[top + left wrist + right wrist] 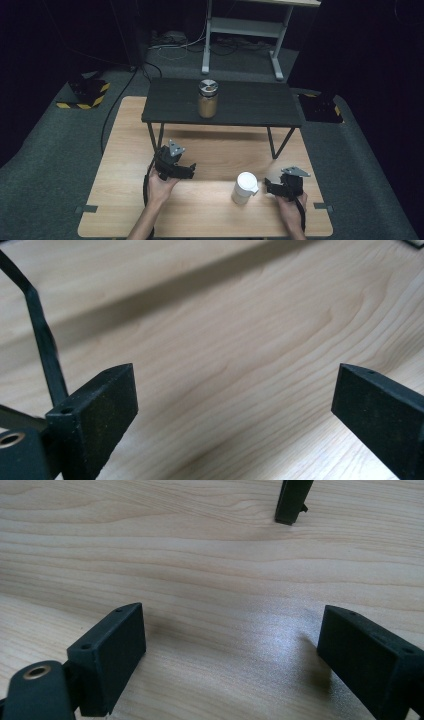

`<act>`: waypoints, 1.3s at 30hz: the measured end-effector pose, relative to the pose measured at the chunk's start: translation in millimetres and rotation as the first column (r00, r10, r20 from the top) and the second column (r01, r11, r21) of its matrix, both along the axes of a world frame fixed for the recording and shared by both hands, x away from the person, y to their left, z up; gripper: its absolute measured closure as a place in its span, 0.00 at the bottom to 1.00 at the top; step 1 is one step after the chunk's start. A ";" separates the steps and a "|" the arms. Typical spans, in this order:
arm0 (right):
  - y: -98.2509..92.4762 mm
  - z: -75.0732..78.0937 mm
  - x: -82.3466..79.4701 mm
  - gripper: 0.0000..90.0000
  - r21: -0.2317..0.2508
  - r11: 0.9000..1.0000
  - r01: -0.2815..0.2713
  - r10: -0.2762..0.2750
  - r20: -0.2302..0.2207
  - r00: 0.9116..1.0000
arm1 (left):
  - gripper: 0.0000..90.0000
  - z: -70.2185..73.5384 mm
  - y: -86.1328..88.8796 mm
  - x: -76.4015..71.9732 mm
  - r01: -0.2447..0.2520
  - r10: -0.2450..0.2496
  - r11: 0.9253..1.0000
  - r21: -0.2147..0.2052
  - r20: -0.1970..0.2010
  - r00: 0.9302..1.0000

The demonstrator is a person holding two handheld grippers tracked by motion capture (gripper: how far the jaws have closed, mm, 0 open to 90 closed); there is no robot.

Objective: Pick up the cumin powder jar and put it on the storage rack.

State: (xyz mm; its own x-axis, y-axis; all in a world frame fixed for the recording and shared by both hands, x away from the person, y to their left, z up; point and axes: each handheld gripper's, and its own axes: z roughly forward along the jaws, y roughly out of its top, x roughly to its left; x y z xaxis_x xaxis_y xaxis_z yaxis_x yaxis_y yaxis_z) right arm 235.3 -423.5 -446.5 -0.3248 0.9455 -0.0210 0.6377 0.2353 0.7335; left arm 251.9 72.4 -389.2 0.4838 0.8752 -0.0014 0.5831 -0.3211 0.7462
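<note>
We see the upright white cup [245,187] just left of our right gripper [272,187], nearer than the left gripper [187,170]; both 2 grippers gape wide, empty.

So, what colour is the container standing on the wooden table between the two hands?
White; the lidded container shows best in the high view.

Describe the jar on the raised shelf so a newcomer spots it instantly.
Start at the light wooden table, then the small dark shelf standing on its far half. The jar stands upright left of the shelf's centre: tan contents, shiny metal lid. The white cup sits lower, on the table itself.
</note>
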 end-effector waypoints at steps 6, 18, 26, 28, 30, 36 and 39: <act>0.0 0.0 0.0 0.13 0.000 1.000 0.000 0.000 0.000 1.000 | 0.04 -16.9 1.2 2.8 -0.019 0.019 1.000 -0.020 -0.023 1.000; 0.2 0.1 0.0 0.13 0.000 1.000 0.001 -0.001 -0.001 1.000 | 0.03 -40.1 0.9 0.4 -0.075 0.074 0.997 -0.033 -0.045 0.996; 0.3 0.0 0.0 0.13 0.001 1.000 0.002 -0.002 0.000 1.000 | 0.02 -49.0 -2.2 0.4 -0.112 0.111 0.994 -0.003 -0.050 0.992; 0.3 0.0 0.0 0.13 0.001 1.000 0.002 -0.002 0.000 1.000 | 0.02 -51.5 -2.1 1.1 -0.116 0.115 0.993 -0.007 -0.057 0.992; 0.4 0.0 0.0 0.13 0.001 1.000 0.002 -0.002 0.000 1.000 | 0.02 -53.8 -2.0 2.2 -0.115 0.115 0.993 -0.008 -0.065 0.991; 1.7 0.1 -0.2 0.12 -0.001 1.000 0.007 -0.007 0.000 1.000 | 0.02 -58.2 -3.6 3.4 -0.098 0.098 0.995 0.005 -0.072 0.993; 1.7 0.1 -0.2 0.12 -0.001 1.000 0.007 -0.007 0.000 1.000 | 0.01 -59.0 -4.0 2.6 -0.100 0.100 0.995 0.004 -0.068 0.993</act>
State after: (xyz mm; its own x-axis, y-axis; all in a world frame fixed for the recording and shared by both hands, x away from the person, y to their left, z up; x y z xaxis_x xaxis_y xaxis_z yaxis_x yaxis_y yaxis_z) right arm 235.2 -421.8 -446.5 -0.3183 0.9478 -0.0216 0.6396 0.2315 0.7331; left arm 254.5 68.4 -448.1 0.3929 0.9190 -0.0314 0.6619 -0.2590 0.7034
